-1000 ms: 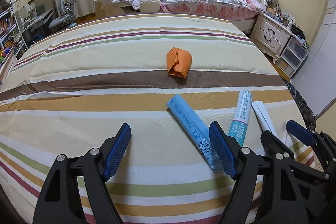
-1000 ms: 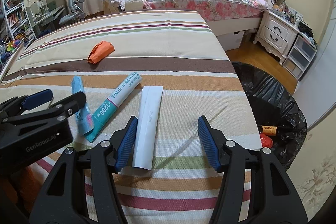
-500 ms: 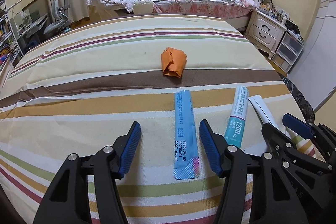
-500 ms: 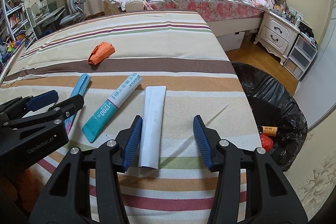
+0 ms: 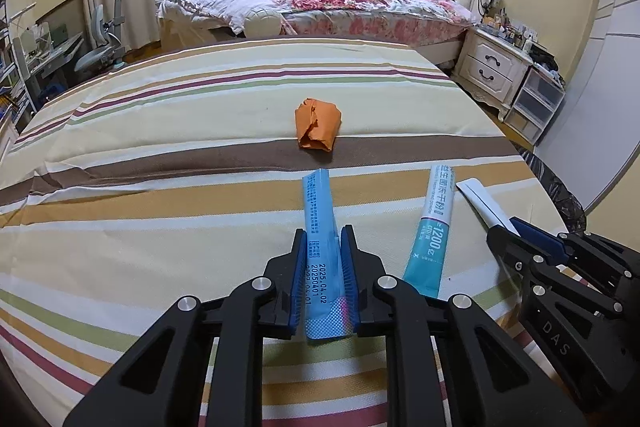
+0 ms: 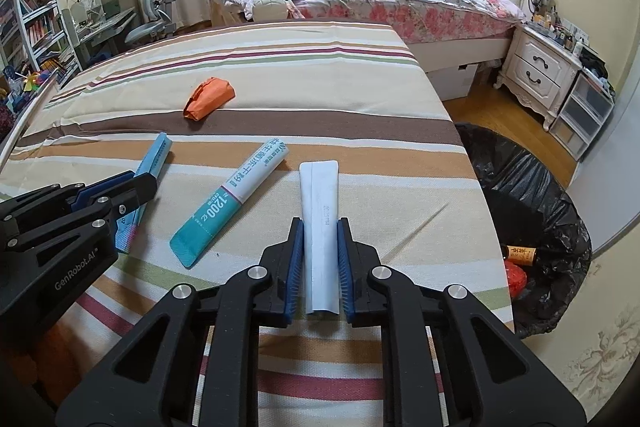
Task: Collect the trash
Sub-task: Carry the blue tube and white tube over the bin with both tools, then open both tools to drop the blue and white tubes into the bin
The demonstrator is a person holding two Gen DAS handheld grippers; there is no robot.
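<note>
- Left wrist view: the left gripper [image 5: 324, 247] has just closed its blue-padded jaws, and they now pinch the near half of a long, flat light-blue foil sachet [image 5: 320, 219] printed with dates; the sachet's far end points away over the striped cloth [image 5: 160, 195] that covers the table
- Just to the right of it lies a teal-and-white stick sachet [image 5: 434, 227] marked 1200, flat on the cloth and apart from the held one
- Farther off, on the brown stripe, sits a crumpled orange paper wad [image 5: 318, 125], well apart from both sachets
- At the right edge the right gripper [image 5: 516, 227] grips the end of a flat white foil sachet [image 5: 482, 201]
- Right wrist view: the right gripper [image 6: 320, 247] has likewise just closed, and its blue pads press on both long sides of the white foil sachet [image 6: 320, 199], which lies lengthwise between them
- The teal-and-white stick sachet [image 6: 232, 199] lies slantwise to the left, near but not touching the white one
- At the left the left gripper [image 6: 132, 187] clamps the light-blue foil sachet [image 6: 154, 159], whose far end sticks out beyond the fingers
- The orange paper wad [image 6: 210, 97] rests farther back on the brown stripe of the striped cloth [image 6: 360, 99]
- On the floor beside the table's right edge stands a bin lined with a black plastic bag [image 6: 536, 195], with a small brown bottle [image 6: 520, 254] and something red lying inside
</note>
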